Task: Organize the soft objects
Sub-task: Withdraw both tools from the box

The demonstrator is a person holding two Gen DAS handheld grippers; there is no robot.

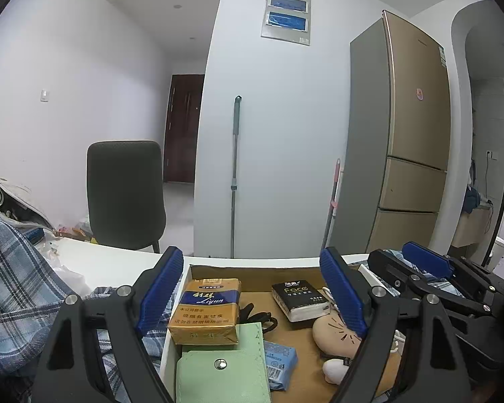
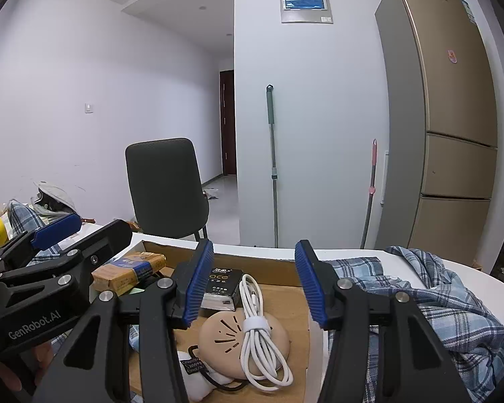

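Both grippers, left gripper (image 1: 252, 288) and right gripper (image 2: 253, 285), stood open and empty over the cardboard box (image 1: 252, 270). At lower centre the white cable (image 2: 257, 329) lay coiled on the plush toy (image 2: 218, 336): light, floppy, probably best pinched at its strap.

Both views are evenly lit by soft, cool, dim indoor light with faint shadows; focus is sharp, fisheye bending curves walls, and corners are black.
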